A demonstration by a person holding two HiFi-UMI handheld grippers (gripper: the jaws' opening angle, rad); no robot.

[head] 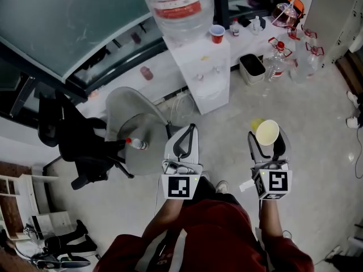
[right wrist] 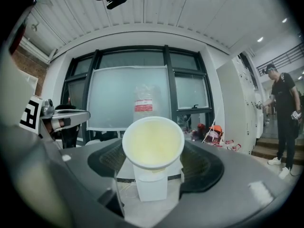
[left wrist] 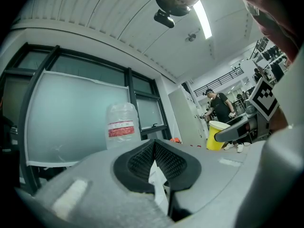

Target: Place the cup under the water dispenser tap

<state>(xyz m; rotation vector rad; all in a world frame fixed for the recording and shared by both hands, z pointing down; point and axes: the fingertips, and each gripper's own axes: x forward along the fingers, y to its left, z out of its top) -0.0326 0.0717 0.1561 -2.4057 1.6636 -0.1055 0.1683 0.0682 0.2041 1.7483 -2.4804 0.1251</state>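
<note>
Round white-rimmed yellow cup [right wrist: 153, 144] in right gripper [head: 266, 138], boxy white water dispenser [head: 207, 75]

The right gripper [right wrist: 154, 161] holds a cup [right wrist: 153, 144] between its jaws, mouth tilted toward the camera, showing a pale yellow inside. Just behind it stands a white water dispenser [right wrist: 152, 188] topped by a clear bottle [right wrist: 144, 101] with a red label. The left gripper [right wrist: 64, 119] shows at the left edge, and a person [right wrist: 285, 113] stands at the right.

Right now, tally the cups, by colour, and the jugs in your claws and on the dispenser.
Yellow cup: 1
Red cup: 1
Jug: 1
Total: 3
</note>
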